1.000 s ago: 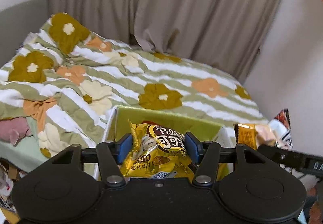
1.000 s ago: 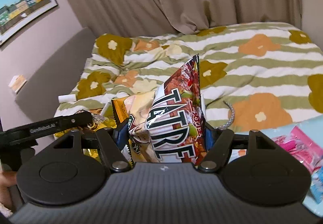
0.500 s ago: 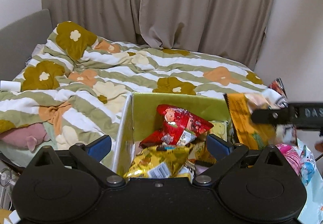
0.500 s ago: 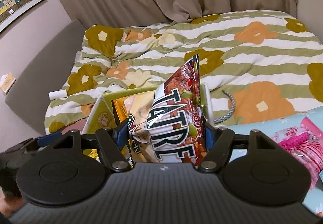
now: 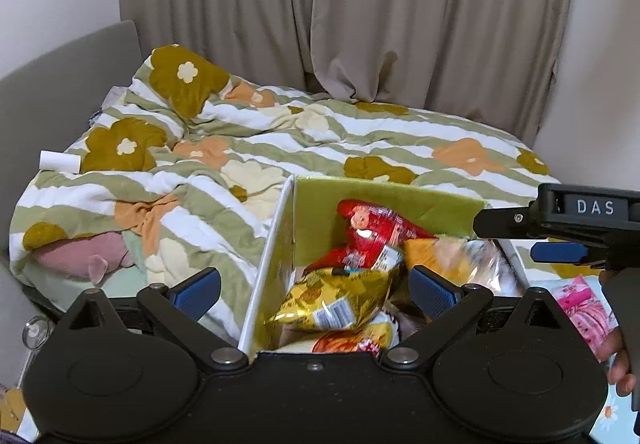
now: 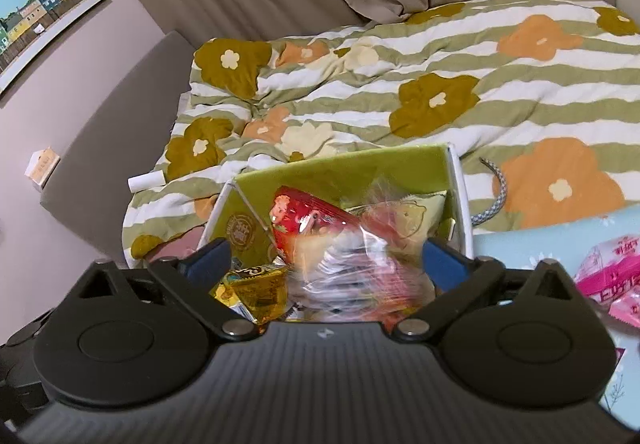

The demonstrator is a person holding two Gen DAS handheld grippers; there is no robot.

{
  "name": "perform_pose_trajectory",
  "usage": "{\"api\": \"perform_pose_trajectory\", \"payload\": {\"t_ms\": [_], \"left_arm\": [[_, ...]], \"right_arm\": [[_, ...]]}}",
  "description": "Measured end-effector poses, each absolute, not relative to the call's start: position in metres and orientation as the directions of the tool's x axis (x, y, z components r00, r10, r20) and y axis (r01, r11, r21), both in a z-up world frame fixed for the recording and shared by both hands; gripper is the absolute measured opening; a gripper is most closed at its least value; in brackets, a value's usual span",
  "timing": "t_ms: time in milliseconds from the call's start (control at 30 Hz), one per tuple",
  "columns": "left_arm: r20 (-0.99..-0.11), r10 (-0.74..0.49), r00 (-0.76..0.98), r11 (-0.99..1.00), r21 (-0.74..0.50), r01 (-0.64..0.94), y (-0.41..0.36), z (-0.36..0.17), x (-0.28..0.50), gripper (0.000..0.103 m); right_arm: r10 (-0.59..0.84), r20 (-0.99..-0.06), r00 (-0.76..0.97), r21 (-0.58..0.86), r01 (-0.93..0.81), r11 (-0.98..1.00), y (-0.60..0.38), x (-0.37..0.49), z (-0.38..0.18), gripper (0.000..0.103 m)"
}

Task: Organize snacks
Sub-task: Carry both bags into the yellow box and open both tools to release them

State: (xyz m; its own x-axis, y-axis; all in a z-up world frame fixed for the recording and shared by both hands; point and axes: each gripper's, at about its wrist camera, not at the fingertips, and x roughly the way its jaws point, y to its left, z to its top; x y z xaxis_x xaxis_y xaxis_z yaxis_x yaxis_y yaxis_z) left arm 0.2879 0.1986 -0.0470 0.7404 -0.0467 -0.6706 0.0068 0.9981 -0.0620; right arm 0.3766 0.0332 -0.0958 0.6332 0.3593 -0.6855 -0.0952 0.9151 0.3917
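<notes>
In the left wrist view, the left gripper [image 5: 315, 290] is standing wide open at the lower centre of the frame, its jaws having just been opening and nothing pressed between them; the yellow snack bag [image 5: 336, 304] is lying below it inside the green box [image 5: 384, 199], next to a red packet [image 5: 376, 232]. At the right edge the right gripper [image 5: 560, 252] is reaching in over the box, with a blurred orange-and-clear bag [image 5: 452, 260] dropping beneath it. In the right wrist view, the right gripper [image 6: 326, 264] is likewise spread wide, having just been opening, and the blurred bag [image 6: 352, 264] is falling free between its jaws into the box [image 6: 344, 167]. Pink packets [image 6: 616, 276] are waiting at the lower right on the pale blue sheet [image 6: 520, 244]. The drop-off step seems to be finishing; next, I judge, a gripper should be swinging right toward the pink packets.
</notes>
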Motion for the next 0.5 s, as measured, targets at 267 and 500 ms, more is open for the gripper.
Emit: {"api": "perform_pose_trajectory", "payload": {"t_ms": [267, 500], "left_arm": [[-0.666, -0.035, 0.745, 0.998, -0.06, -0.007, 0.196, -0.049, 0.278, 0.102], [-0.614, -0.039, 0.788, 0.998, -0.06, 0.003, 0.194, -0.031, 0.263, 0.102]], "right_arm": [[0.332, -0.672, 0.662, 0.323, -0.14, 0.936, 0.035, 0.356, -0.095, 0.103], [0.301, -0.639, 0.708, 0.265, -0.165, 0.95, 0.036, 0.337, -0.073, 0.103]]}}
